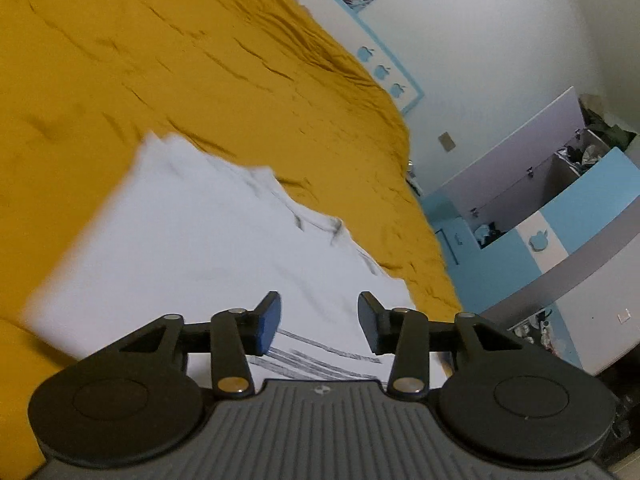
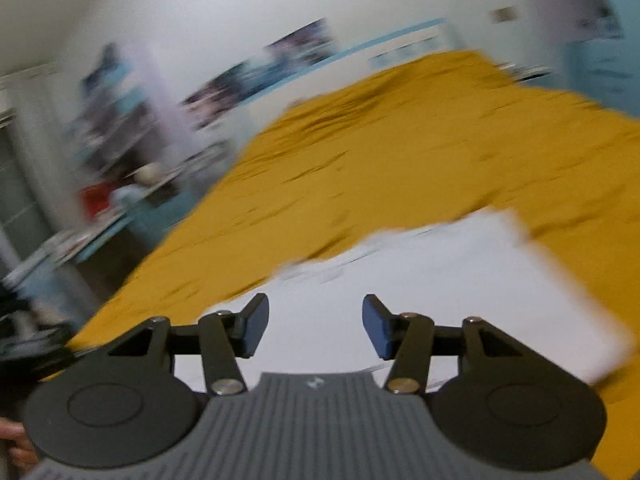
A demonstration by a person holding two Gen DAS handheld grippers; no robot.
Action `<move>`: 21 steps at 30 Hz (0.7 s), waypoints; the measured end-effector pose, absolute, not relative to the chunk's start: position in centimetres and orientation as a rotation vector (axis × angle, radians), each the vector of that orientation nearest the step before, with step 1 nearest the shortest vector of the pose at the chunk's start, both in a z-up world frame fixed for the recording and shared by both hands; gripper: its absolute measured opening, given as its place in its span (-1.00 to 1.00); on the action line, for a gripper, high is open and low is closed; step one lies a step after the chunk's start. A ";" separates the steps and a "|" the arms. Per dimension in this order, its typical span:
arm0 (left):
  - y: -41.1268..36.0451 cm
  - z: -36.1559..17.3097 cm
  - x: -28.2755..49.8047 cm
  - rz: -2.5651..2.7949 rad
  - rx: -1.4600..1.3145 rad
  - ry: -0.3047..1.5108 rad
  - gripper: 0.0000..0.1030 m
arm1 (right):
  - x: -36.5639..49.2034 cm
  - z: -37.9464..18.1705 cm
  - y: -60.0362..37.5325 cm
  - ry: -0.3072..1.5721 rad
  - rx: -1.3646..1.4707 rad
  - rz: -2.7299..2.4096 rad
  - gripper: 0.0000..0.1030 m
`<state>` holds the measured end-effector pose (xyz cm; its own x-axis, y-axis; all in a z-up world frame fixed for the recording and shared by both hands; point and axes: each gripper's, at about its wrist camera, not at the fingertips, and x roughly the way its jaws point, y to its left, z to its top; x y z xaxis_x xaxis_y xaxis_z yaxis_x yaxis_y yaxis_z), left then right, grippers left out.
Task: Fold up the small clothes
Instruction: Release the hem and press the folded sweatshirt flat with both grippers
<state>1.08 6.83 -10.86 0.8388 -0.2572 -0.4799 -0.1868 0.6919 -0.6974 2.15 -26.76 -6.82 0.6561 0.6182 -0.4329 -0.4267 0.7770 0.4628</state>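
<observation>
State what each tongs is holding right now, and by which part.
Nothing is held. The left tongs and right tongs are both open, with the white garment lying on the mustard bedspread beyond them.

Ahead of your left tool (image 1: 319, 322) it's wide open mustard bed (image 1: 160, 80), only the flat white garment (image 1: 200, 240) under it. Blue-white cabinet (image 1: 540, 216) crowds its right; shelves (image 2: 120, 140) sit off your right tool's (image 2: 315, 326) left.
</observation>
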 end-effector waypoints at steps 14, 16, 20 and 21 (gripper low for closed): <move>6.6 -17.5 0.4 0.035 -0.879 0.685 -0.54 | 3.8 -13.7 -27.0 0.754 0.263 0.424 -0.89; 7.5 -17.4 -0.4 0.040 -0.874 0.699 -0.54 | 4.3 -13.4 -28.6 0.739 0.253 0.367 -0.89; 9.2 -16.5 -2.7 0.083 -0.832 0.704 -0.54 | 5.2 -13.0 -33.1 0.722 0.243 0.263 -0.90; 9.9 -16.3 -3.3 0.099 -0.830 0.702 -0.54 | 5.4 -12.9 -34.2 0.725 0.256 0.245 -0.92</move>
<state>-3.27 9.92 -16.29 0.7725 -0.1828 -0.6081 -0.3444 0.6840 -0.6431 5.44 -34.19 -12.92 0.7230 0.3074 -0.6187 -0.1316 0.9404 0.3134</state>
